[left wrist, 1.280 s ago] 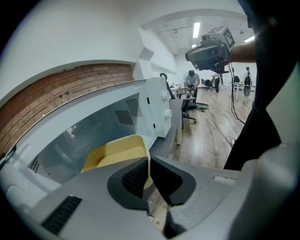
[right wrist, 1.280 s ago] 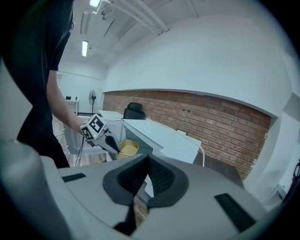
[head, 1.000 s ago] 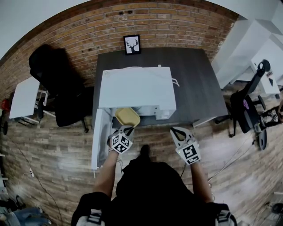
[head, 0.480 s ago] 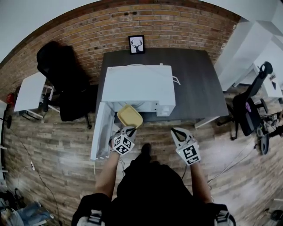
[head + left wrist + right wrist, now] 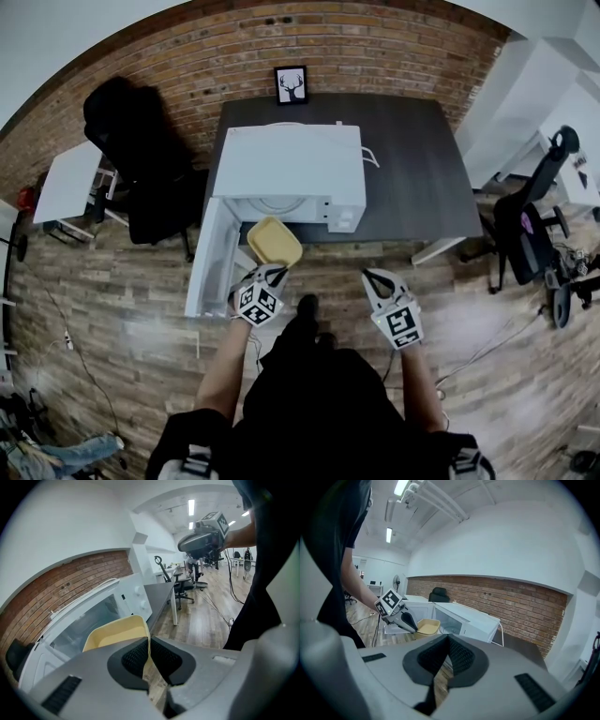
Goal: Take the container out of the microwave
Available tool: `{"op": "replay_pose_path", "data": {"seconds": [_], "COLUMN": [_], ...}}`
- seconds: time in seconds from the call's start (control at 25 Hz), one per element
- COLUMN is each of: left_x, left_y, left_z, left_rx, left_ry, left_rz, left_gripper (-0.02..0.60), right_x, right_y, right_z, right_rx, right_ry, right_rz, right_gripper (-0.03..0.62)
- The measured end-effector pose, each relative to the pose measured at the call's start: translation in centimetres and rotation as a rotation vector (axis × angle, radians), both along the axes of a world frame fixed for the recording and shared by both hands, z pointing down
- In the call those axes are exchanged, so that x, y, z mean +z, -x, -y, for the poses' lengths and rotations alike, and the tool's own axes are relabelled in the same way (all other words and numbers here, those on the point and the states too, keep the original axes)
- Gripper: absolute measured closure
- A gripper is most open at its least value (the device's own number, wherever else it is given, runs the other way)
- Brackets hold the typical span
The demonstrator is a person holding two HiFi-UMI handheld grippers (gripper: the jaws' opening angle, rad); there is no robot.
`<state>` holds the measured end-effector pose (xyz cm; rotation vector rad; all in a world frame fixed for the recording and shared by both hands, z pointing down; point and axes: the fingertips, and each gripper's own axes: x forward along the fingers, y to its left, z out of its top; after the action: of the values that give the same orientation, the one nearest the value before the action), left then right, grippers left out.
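Observation:
A shallow yellow container [image 5: 273,241] hangs just in front of the white microwave [image 5: 292,169], outside its open cavity. My left gripper [image 5: 268,275] is shut on the container's near rim. In the left gripper view the thin yellow wall [image 5: 119,632] stands pinched between the dark pads [image 5: 136,657], with the microwave [image 5: 89,616] behind it. My right gripper [image 5: 377,280] is held over the floor to the right, apart from the container, shut on nothing. The right gripper view shows its pads [image 5: 459,658] together, and farther off the left gripper [image 5: 404,617] holding the container [image 5: 428,626].
The microwave door [image 5: 205,262] stands swung open to the left, beside the container. The microwave sits on a dark table [image 5: 412,178] with a framed picture [image 5: 291,84] at the back. A black office chair [image 5: 131,159] stands at the left, another chair [image 5: 525,234] at the right.
The left gripper has drawn the yellow container back from the microwave's opening toward me. The right gripper has stayed where it was.

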<state>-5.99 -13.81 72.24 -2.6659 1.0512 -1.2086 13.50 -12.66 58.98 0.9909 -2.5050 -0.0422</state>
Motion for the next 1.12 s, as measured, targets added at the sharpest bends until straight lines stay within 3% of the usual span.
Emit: {"op": "replay_pose_path", "data": {"seconds": [0.52, 1.12], "left_x": [-0.5, -1.1], "left_y": [-2.2, -3.6], "left_z": [-4.4, -5.4], "left_rx": [0.024, 0.058], "left_ry": [-0.023, -0.035], "left_rz": [0.02, 0.015], "left_gripper": [0.565, 0.565], "right_x": [0.2, 0.7], "right_y": [-1.8, -2.4], "right_z": [-4.1, -5.5], "right_rx": [-0.009, -0.004], "right_ry": [-0.016, -0.017], "right_rz": [0.013, 0.006], "right_gripper": [0.595, 0.595]}}
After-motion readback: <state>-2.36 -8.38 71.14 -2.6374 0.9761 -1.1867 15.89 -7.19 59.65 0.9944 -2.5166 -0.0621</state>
